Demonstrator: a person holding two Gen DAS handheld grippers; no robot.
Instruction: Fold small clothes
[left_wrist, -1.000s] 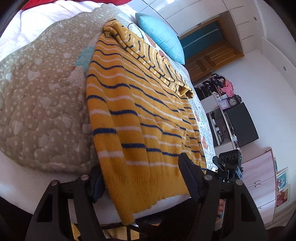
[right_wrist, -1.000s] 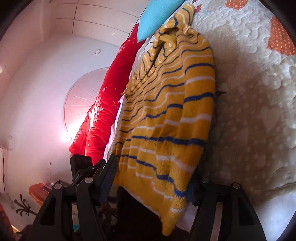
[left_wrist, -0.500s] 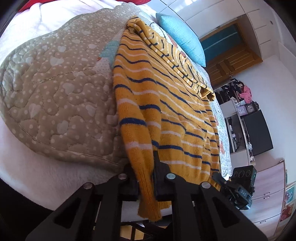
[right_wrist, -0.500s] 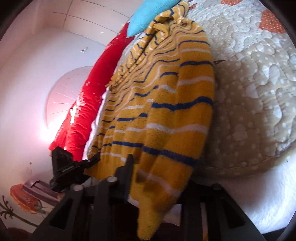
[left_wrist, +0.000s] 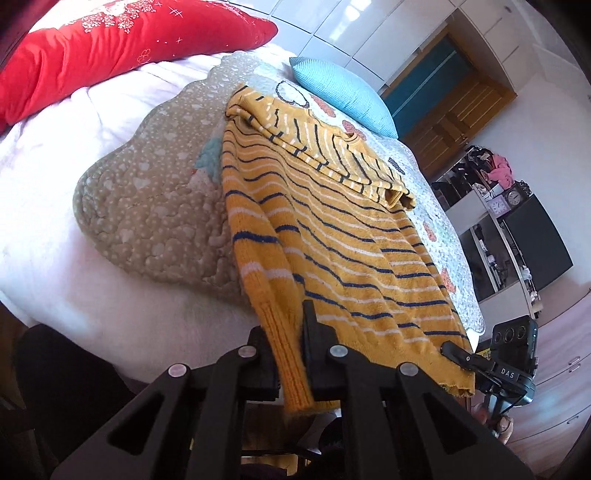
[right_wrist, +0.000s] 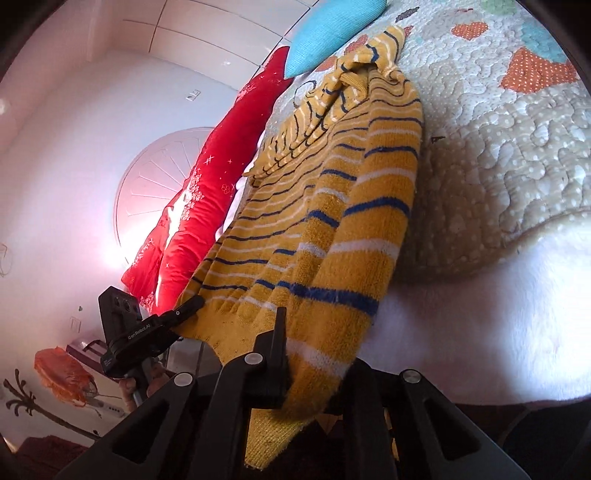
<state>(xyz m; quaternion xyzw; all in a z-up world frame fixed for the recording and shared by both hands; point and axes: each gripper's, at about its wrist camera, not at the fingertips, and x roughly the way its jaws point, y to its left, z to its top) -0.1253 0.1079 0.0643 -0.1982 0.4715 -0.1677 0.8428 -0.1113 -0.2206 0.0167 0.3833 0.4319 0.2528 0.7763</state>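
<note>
Two grippers hold the hem end of one sweater (left_wrist: 332, 236), which lies lengthwise on the quilt (left_wrist: 147, 206) with its bottom edge hanging past the side of the bed (left_wrist: 110, 295). Left gripper (left_wrist: 290, 354) is clamped on the hem corner at the sweater's left edge, fingers pressed against the ribbed knit from both sides. Right gripper (right_wrist: 314, 354) is clamped on the opposite hem corner; one finger (right_wrist: 277, 332) shows against the knit, the other is hidden behind the draped cloth, so the clamp is judged from how the fabric bunches there. Each wrist view shows the other gripper at the far corner of the hem. Both tools point up the bed along the garment, low at the mattress edge, roughly level with each other. One sleeve (left_wrist: 325, 155) lies folded across the chest near the collar; the blue pillow (left_wrist: 343, 92) sits just beyond the collar and the red pillow (left_wrist: 122, 40) lies off to the side. Risks, as judged: the grips sit only on the outermost rib, so the loose knit could slip out on the lift. Unequal lifting would skew the fold line. Carrying the hem forward too fast could drag the body along the quilt and shake the folded sleeve loose. Overshoot would put the hem onto the blue pillow.
</note>
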